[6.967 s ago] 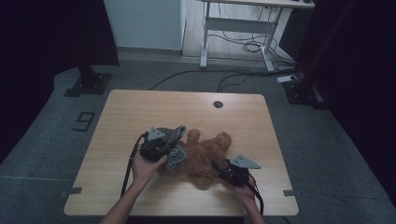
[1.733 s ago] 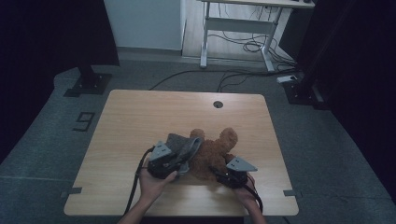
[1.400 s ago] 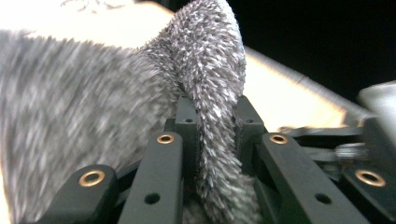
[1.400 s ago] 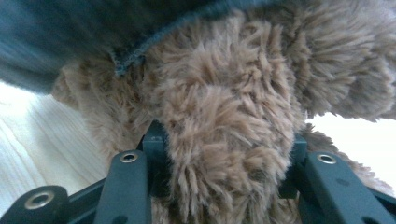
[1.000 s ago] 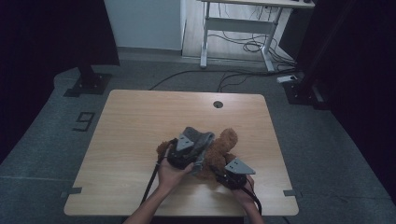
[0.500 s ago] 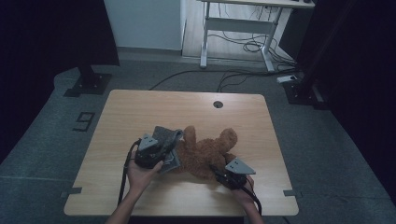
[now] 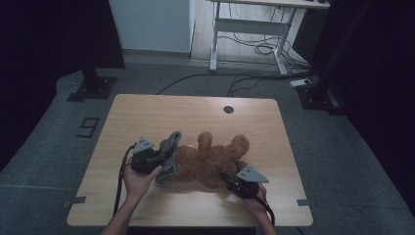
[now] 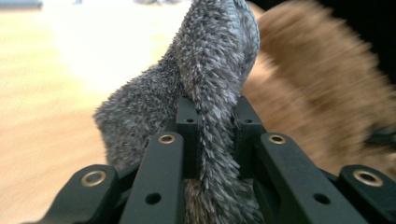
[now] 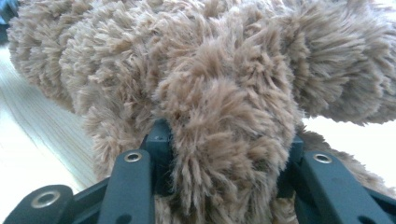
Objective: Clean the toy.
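Brown teddy bear (image 7: 213, 159) lies on wooden table (image 7: 147, 117); right gripper (image 7: 234, 182) clamps its limb, left gripper (image 7: 159, 157) pinches grey furry cloth (image 7: 170, 155) touching bear

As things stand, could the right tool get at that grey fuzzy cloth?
Probably not as it is. The right tool is shut on a limb of the brown teddy bear, whose body lies between it and the grey fuzzy cloth, already pinched in the left tool.

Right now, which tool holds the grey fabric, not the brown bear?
The left tool: its jaws pinch the grey furry cloth. The right tool clamps a limb of the brown teddy bear.
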A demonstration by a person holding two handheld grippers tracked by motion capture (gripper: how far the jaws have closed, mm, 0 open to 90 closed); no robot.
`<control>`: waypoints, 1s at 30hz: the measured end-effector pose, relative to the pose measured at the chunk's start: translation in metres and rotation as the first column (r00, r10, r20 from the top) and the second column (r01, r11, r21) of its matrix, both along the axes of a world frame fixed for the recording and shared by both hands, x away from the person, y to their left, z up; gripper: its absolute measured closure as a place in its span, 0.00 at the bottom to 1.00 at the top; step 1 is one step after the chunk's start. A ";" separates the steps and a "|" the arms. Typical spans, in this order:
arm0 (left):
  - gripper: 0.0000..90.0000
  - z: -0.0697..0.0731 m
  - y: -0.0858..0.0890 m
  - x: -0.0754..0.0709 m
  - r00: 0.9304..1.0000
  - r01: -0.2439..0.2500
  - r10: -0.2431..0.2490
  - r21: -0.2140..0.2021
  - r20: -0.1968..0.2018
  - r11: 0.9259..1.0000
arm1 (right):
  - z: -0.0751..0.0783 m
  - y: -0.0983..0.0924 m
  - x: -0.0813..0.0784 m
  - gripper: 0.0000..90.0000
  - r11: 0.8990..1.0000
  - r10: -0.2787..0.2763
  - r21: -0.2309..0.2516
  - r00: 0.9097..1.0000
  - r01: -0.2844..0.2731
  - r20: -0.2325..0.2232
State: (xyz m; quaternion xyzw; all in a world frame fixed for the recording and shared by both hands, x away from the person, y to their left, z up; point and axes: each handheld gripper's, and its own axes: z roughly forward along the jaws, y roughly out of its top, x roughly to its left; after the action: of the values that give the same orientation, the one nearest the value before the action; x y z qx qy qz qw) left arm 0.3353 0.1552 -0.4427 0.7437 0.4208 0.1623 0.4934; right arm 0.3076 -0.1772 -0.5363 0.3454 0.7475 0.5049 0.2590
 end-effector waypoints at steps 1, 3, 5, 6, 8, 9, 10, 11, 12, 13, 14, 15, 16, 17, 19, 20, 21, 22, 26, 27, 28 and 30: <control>0.86 0.005 -0.007 0.000 1.000 0.014 -0.014 0.002 0.013 1.000 | 0.000 0.000 0.000 0.61 1.000 0.000 -0.001 1.000 0.000 0.001; 0.86 0.015 -0.029 0.000 0.998 0.052 -0.053 0.018 0.034 0.998 | 0.000 0.000 0.000 0.61 1.000 -0.001 -0.002 1.000 0.001 0.002; 0.86 0.023 -0.054 0.003 0.994 0.093 -0.095 0.034 0.048 0.995 | 0.000 0.001 -0.001 0.61 1.000 -0.001 -0.011 1.000 0.001 0.008; 0.86 0.026 -0.068 0.004 0.992 0.112 -0.114 0.038 0.052 0.993 | 0.001 0.001 -0.001 0.61 1.000 0.001 -0.017 1.000 0.000 0.006; 0.85 0.031 -0.095 0.006 0.987 0.149 -0.153 0.054 0.058 0.987 | 0.001 0.001 -0.001 0.61 1.000 -0.001 -0.024 1.000 0.001 0.015; 0.85 0.033 -0.109 0.007 0.983 0.168 -0.172 0.066 0.060 0.984 | 0.001 0.001 -0.001 0.61 1.000 0.000 -0.025 1.000 0.000 0.016; 0.85 0.034 -0.122 0.008 0.980 0.182 -0.187 0.077 0.062 0.980 | 0.001 0.001 -0.001 0.61 1.000 0.001 -0.025 1.000 -0.001 0.013; 0.85 0.034 -0.135 0.010 0.978 0.194 -0.199 0.091 0.058 0.977 | 0.001 0.001 -0.001 0.61 1.000 0.002 -0.026 1.000 -0.002 0.017; 0.85 0.033 -0.146 0.012 0.977 0.202 -0.208 0.103 0.046 0.974 | 0.000 0.001 -0.001 0.61 1.000 0.001 -0.026 1.000 -0.001 0.018; 0.85 0.031 -0.155 0.015 0.977 0.207 -0.212 0.112 0.034 0.972 | 0.000 0.001 -0.001 0.61 1.000 0.001 -0.026 1.000 0.000 0.022; 0.85 0.029 -0.163 0.019 0.977 0.211 -0.214 0.118 0.018 0.970 | 0.000 0.001 -0.001 0.61 1.000 0.001 -0.026 1.000 0.000 0.023; 0.85 0.025 -0.170 0.023 0.978 0.208 -0.210 0.127 -0.001 0.970 | 0.000 0.002 -0.002 0.61 1.000 0.000 -0.026 1.000 0.001 0.024; 0.85 0.020 -0.175 0.027 0.979 0.203 -0.203 0.144 -0.019 0.969 | 0.000 0.002 -0.002 0.61 1.000 0.000 -0.027 1.000 0.000 0.025; 0.85 0.014 -0.179 0.031 0.980 0.197 -0.193 0.159 -0.040 0.967 | 0.000 0.002 -0.002 0.61 1.000 0.000 -0.028 1.000 0.001 0.025; 0.85 0.000 -0.180 0.037 0.981 0.193 -0.184 0.181 -0.064 0.964 | 0.000 0.002 -0.002 0.61 0.999 0.000 -0.038 1.000 0.001 0.027; 0.85 -0.004 -0.176 0.038 0.982 0.186 -0.179 0.163 -0.059 0.969 | 0.000 0.003 -0.002 0.61 0.999 -0.003 -0.048 1.000 0.004 0.028; 0.85 -0.006 -0.172 0.038 0.982 0.183 -0.175 0.142 -0.064 0.973 | 0.000 0.003 -0.002 0.61 0.999 -0.005 -0.054 1.000 0.006 0.031; 0.85 -0.006 -0.168 0.038 0.983 0.178 -0.170 0.134 -0.066 0.975 | 0.000 0.003 -0.002 0.61 0.999 -0.004 -0.053 1.000 0.006 0.031; 0.85 -0.005 -0.150 0.034 0.987 0.157 -0.149 0.155 -0.062 0.975 | 0.000 0.004 -0.002 0.61 0.998 -0.007 -0.054 0.999 0.009 0.035; 0.85 -0.005 -0.144 0.033 0.989 0.146 -0.138 0.164 -0.058 0.976 | 0.000 0.004 -0.002 0.61 0.999 -0.007 -0.053 0.999 0.009 0.034; 0.85 -0.006 -0.137 0.032 0.990 0.134 -0.126 0.168 -0.057 0.977 | 0.000 0.004 -0.002 0.61 0.999 -0.006 -0.051 0.999 0.008 0.034; 0.85 -0.007 -0.121 0.031 0.992 0.117 -0.108 0.165 -0.063 0.979 | 0.000 0.003 -0.001 0.61 0.999 -0.006 -0.048 0.999 0.008 0.033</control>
State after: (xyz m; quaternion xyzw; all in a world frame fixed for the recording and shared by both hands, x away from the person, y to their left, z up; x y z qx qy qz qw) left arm 0.3665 0.0343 -0.4500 0.8095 0.3760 0.1493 0.4255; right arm 0.3065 -0.1739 -0.5367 0.3333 0.7539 0.4913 0.2814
